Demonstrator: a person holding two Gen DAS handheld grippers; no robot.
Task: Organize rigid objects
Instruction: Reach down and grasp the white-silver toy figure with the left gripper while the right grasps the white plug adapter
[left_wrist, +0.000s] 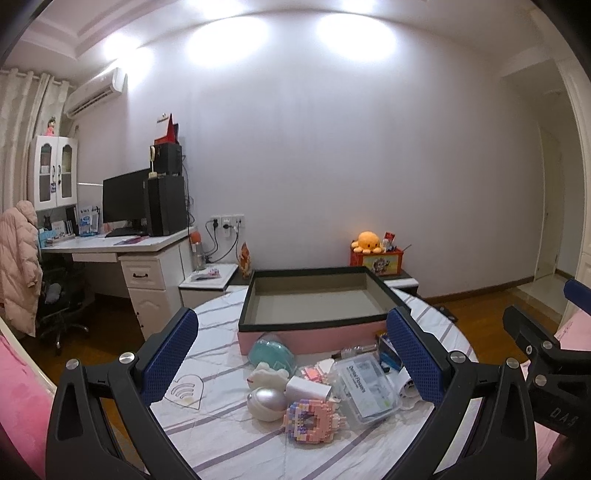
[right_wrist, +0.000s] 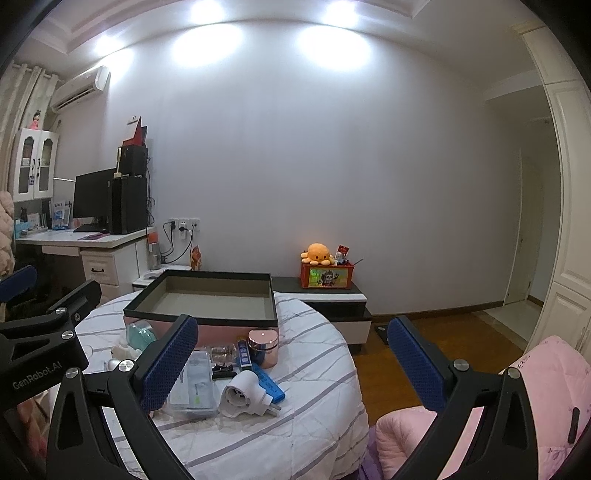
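**Both tongs released, box empty — first pick not yet made**

I've got both grippers hovering above the round table (left_wrist: 229, 439) w/ the striped cloth. Left gripper (left_wrist: 295, 363): fingers spread wide, nothing btwn them. Right gripper (right_wrist: 295, 363): same, spread and empty; its right finger hangs out past the table edge over the floor.

Target container is the pink box (left_wrist: 310, 295) w/ dark rim, at the far side of the table, open top, looks empty inside from both views.

The stuff to sort sits in a loose pile just in front of the box:
- teal round case (left_wrist: 271, 352), touching or nearly touching the box wall
- white shell-shaped piece (left_wrist: 267, 376)
- pearly egg-shaped thing (left_wrist: 266, 402)
- pastel brick-built model (left_wrist: 312, 419), nearest the left cam
- clear plastic case (left_wrist: 364, 387) w/ printed label
- white plug adapter (right_wrist: 245, 393), lying on its side
- blue flat box (right_wrist: 271, 384) partly under the adapter
- rose-gold jar (right_wrist: 263, 347), upright, just beside the box front

My read: this is the approach step. Next move needs me to choose one item per gripper. Brick model sits roughly centred under the left; adapter is closest to the right but is off-centre, toward its left finger, so I'd shift left before I descend and close. Pile is tight, so neighbours may get nudged.
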